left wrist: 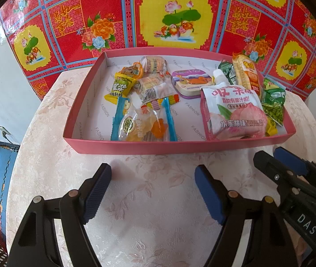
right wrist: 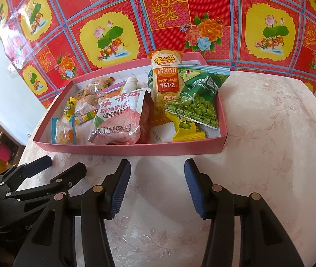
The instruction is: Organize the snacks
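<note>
Looking near done: snacks gathered inside pink tray at far side of bench. Peach jelly pouch upright-ish near middle, leaning on front wall; green pea bag and tall rice cracker pack at right end; small yellow candy tucked under pea bag. Clear gummy bag with blue edges at front left, small tin behind, loose sweets heaped at back left. No snack visible outside tray on bench. Left over, probably: tidying the heap, if anything. Left claw released, nothing between jaws, hanging over bare bench short of tray. Right claw likewise released and empty, just beside the left. Bright red patterned cloth behind. Nothing blocking approach; crowded packs overlapping, awkward to pick singly.
</note>
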A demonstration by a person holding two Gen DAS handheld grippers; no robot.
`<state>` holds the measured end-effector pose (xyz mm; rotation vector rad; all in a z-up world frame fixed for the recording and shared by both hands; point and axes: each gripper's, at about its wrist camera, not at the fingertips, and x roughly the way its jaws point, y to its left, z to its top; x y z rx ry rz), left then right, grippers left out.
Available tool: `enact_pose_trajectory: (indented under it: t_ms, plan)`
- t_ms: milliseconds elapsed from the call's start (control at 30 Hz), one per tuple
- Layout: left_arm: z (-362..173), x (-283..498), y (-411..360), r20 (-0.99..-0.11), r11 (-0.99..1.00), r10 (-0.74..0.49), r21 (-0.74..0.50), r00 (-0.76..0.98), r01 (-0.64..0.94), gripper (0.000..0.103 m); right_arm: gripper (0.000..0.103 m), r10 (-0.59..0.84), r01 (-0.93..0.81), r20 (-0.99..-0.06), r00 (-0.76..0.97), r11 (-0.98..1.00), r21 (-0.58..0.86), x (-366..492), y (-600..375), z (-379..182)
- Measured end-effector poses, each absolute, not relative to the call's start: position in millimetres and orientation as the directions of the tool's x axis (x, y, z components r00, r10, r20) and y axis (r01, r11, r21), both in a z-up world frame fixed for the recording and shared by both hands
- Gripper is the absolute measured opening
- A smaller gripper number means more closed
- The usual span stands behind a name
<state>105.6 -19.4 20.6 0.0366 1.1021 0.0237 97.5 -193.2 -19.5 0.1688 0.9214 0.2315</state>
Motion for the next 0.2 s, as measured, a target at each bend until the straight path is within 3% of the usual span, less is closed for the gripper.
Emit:
enact_pose_trajectory:
  t_ms: [200]
  plan:
    - [20.5, 105.8, -19.5, -0.891, 0.999, 0.038, 0.041, 0.452, -0.002, 0.081, 0.052, 0.271, -0.126, -0.766, 0.582, 0.961, 0.245, 97.3, -193.6, -19.5]
